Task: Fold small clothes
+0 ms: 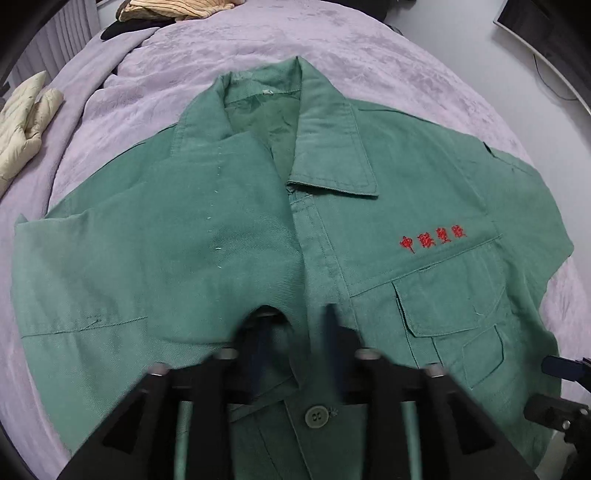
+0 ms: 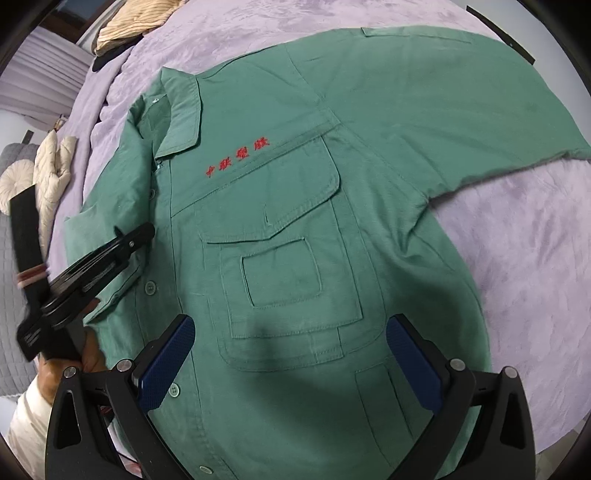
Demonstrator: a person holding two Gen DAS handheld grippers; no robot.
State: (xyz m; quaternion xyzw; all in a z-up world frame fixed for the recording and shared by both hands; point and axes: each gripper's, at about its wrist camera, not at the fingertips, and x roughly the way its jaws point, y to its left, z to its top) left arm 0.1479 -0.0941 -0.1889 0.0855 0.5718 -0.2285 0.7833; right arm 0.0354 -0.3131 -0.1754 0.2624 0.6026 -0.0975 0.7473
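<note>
Both grippers, left (image 1: 295, 332) and right (image 2: 291, 354), gape open over a green jacket (image 2: 295, 221); its red embroidered characters (image 2: 238, 157) are perhaps Chinese, too blurred to read.

Green work shirt (image 1: 207, 229) with red embroidered characters (image 1: 434, 242) above the chest pocket and a matching green button (image 1: 315, 416), on a lilac bedspread (image 1: 258, 40). Gripper pads (image 2: 413, 365) are dark blue on black frames. Cream quilted garment (image 1: 22, 125); tan cloth with dark stripes (image 1: 177, 9).
</note>
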